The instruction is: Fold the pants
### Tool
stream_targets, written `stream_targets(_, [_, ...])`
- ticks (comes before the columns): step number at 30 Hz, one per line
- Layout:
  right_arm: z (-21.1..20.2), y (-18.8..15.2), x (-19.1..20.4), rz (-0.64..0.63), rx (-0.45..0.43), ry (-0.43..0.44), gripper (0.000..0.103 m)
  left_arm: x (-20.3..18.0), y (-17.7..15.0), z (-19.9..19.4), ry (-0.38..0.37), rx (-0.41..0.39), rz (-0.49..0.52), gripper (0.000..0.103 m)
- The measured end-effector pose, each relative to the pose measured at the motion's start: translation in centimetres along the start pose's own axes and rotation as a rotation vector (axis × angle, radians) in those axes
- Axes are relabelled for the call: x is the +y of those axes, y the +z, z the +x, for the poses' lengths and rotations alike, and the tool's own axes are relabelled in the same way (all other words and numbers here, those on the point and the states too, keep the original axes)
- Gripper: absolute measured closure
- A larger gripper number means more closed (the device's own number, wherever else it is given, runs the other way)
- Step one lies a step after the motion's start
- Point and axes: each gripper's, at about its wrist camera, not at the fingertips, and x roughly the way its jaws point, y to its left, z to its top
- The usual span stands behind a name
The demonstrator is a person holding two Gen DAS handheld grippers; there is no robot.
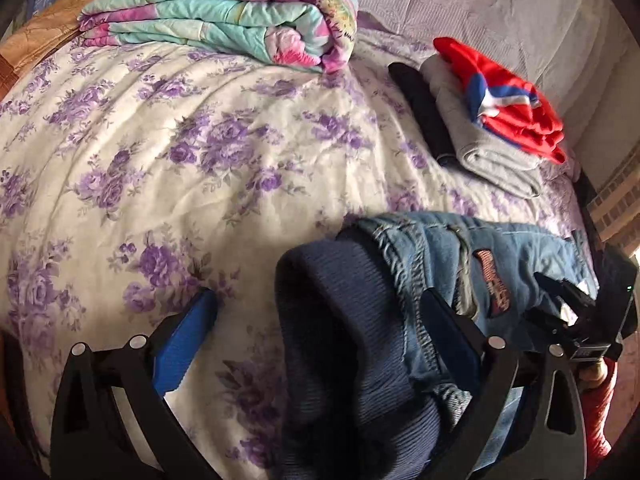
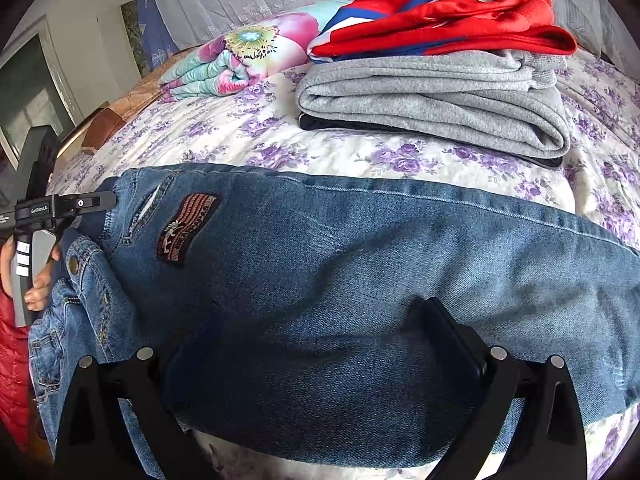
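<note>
Both grippers wide apart over the jeans [image 2: 360, 260], gripping nothing.
Left gripper [image 1: 320, 316] straddles the navy ribbed waistband, right gripper [image 2: 320, 320] the denim at frame bottom. Jeans fill lower frame on the floral bedspread [image 1: 160, 140]; striped patch [image 2: 188, 224] text unreadable. "GenRobot.AI" readable on the other gripper's body, left edge.

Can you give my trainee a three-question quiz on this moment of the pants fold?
1. True or false: the red, white and blue garment lies on top of the folded grey fleece.
2. Which item lies at the far side of the bed? A) the folded turquoise and pink floral quilt B) a wicker basket C) a lamp
3. Fill in: the blue denim jeans have a ____ flag patch near the waistband.

Key: 1 true; 2 A; 3 striped.
</note>
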Motion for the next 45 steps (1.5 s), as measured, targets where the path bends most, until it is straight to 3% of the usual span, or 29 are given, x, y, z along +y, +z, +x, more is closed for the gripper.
stream_targets(4, [-0.6, 0.0, -1.6, 0.070, -0.031, 0.098, 0.003, 2.1, -0.1, -1.0, -0.216, -0.062, -0.066, 0.005])
stream_targets(5, [-0.8, 0.0, -2.0, 0.096, -0.044, 0.126, 0.003, 2.6, -0.2, -1.4, -0.267, -0.085, -0.087, 0.010])
stream_targets(6, [-1.3, 0.0, -2.6, 0.124, -0.064, 0.149, 0.003, 2.8, -0.3, -1.6, -0.288, -0.096, -0.091, 0.030])
stream_targets(8, [-3.3, 0.1, -3.2, 0.153, -0.173, 0.183, 0.003, 2.0, -0.4, -1.6, -0.287, -0.085, -0.049, 0.046])
stream_targets(10, [-5.7, 0.7, -3.3, 0.112, -0.316, 0.225, 0.003, 0.8, -0.6, -2.1, -0.255, -0.098, 0.001, 0.047])
stream_targets(12, [-6.5, 2.3, -2.6, -0.034, -0.345, 0.180, 0.003, 0.1, -0.8, -3.0, -0.260, -0.134, 0.040, 0.050])
stream_targets(14, [-5.4, 4.4, -1.8, -0.227, -0.249, 0.106, 0.003, -0.5, -0.8, -3.6, -0.259, -0.156, 0.076, 0.054])
stream_targets(17, [-1.5, 7.1, -2.9, -0.351, -0.040, 0.008, 0.003, -1.3, -0.6, -3.1, -0.261, -0.139, 0.123, 0.059])
stream_targets(23, [4.8, 8.3, -6.1, -0.396, 0.186, 0.119, 0.017, -0.3, -0.1, -1.4, -0.318, -0.057, 0.070, 0.059])
stream_targets(25, [4.8, 7.5, -6.6, -0.394, 0.156, 0.161, 0.016, 0.1, 0.1, 0.1, -0.349, 0.019, 0.035, 0.059])
stream_targets(27, [4.5, 6.9, -6.7, -0.393, 0.135, 0.162, 0.018, 0.9, 0.4, 0.7, -0.391, 0.040, -0.008, 0.057])
stream_targets(30, [3.6, 5.5, -5.8, -0.426, 0.097, 0.105, 0.031, 1.4, 0.5, 0.9, -0.419, 0.040, -0.042, 0.060])
stream_targets(32, [3.0, 5.2, -4.6, -0.448, 0.091, 0.070, 0.056, 1.0, 0.5, 0.7, -0.408, 0.028, -0.022, 0.069])
stream_targets(33, [2.4, 5.0, -4.0, -0.470, 0.085, 0.026, 0.078, 0.9, 0.5, 0.5, -0.411, 0.023, -0.014, 0.081])
stream_targets(34, [1.7, 4.7, -3.2, -0.504, 0.076, -0.030, 0.095, 0.9, 0.4, 0.4, -0.424, 0.016, -0.011, 0.083])
stream_targets(40, [-7.9, 3.1, -0.9, -0.494, -0.031, -0.077, 0.096, -1.3, -0.6, -4.0, -0.385, -0.146, 0.082, 0.086])
stream_targets(45, [-17.3, -2.0, 2.9, -0.519, -0.147, -0.086, 0.096, -3.3, -3.0, -9.3, -0.393, -0.248, 0.128, 0.085])
